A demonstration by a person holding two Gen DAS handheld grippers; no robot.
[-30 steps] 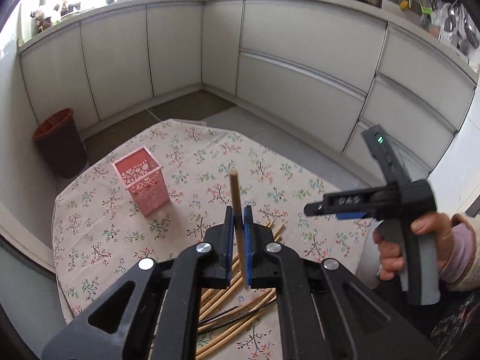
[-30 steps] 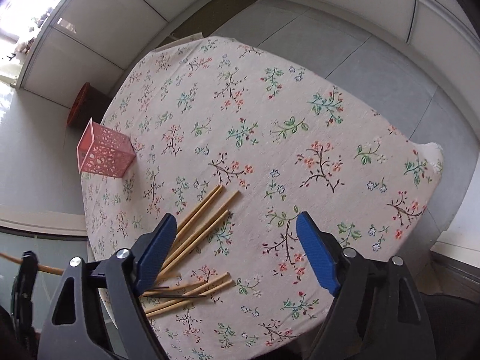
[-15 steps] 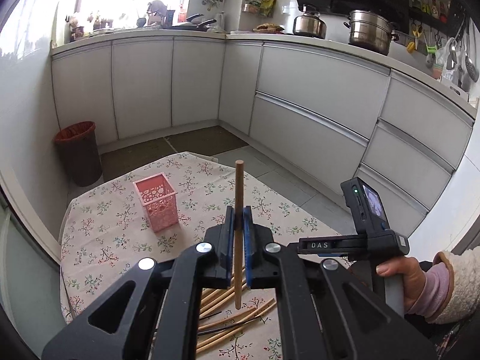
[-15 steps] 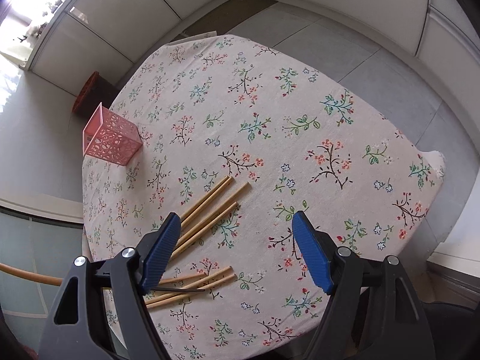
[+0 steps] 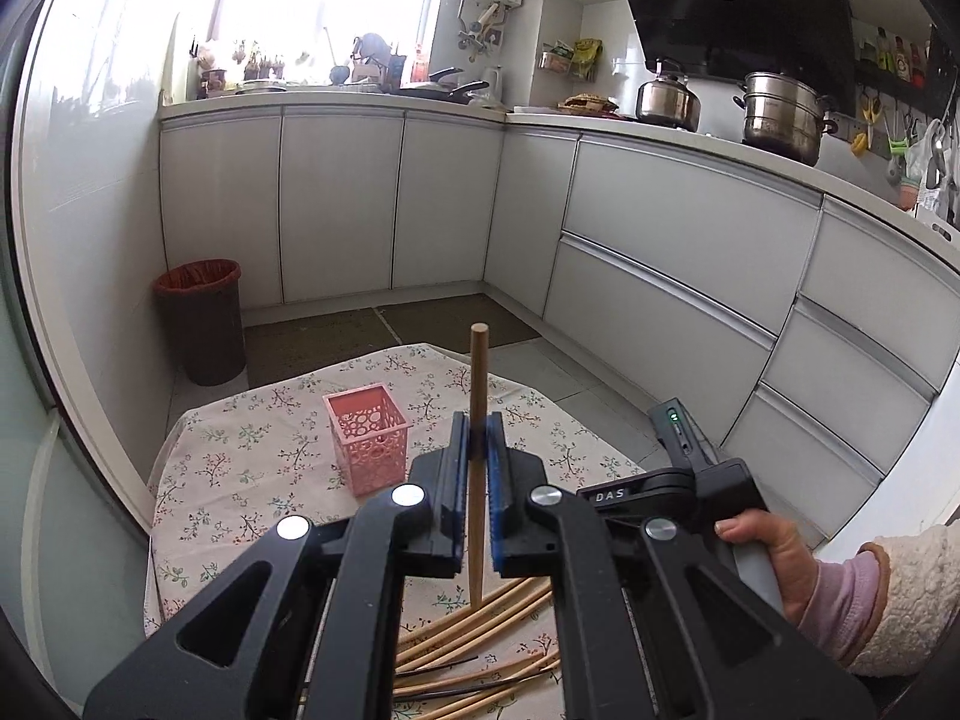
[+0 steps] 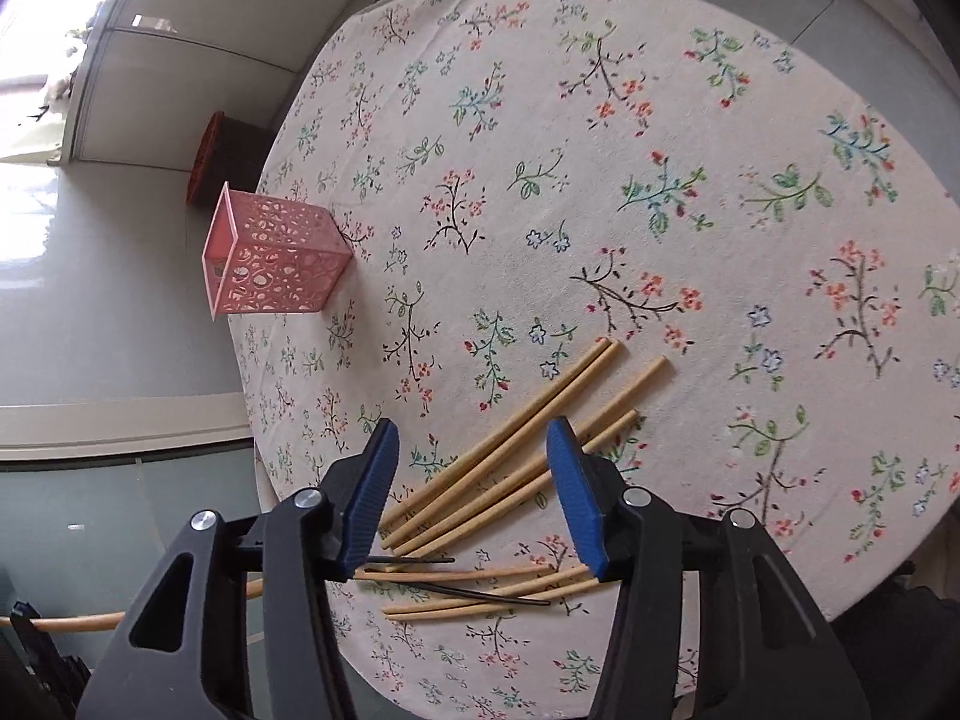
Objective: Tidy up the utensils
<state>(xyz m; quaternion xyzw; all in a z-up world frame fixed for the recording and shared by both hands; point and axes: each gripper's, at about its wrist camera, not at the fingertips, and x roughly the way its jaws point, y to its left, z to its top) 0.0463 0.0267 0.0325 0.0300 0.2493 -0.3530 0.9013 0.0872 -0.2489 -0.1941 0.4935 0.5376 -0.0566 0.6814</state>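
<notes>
Step in hand, as judged from the layout: one chopstick is already picked up, and a second pick is being set up over the loose pile.

The left hand-held gripper (image 5: 478, 480) is clenched on a single chopstick (image 5: 478, 396). The stick stands nearly upright between the blue pads; its top projects above the fingertips and its lower tip hangs just above the pile. The pink basket (image 5: 367, 443) stands ahead of this hand-held gripper and to its left, upright on the table (image 5: 204, 480), open side up, well apart from the pile.

The right hand-held gripper (image 6: 474, 492) points steeply down at the pile of chopsticks (image 6: 516, 426). Its jaws are closing, with the near ends of several sticks lying in the gap; the pads do not yet press on any stick. Two thin dark sticks (image 6: 480, 594) lie crossed among the pale ones, just below the fingertips. The basket lies far ahead and to the left of this hand-held gripper.

Next move, left: carry the held stick over the basket opening, keep it vertical, lower it inside, then release.

Next move, right: isolate one stick before the pads meet. The sticks lie touching and overlapping, so a closure across the bundle risks lifting several or scattering them.
</notes>
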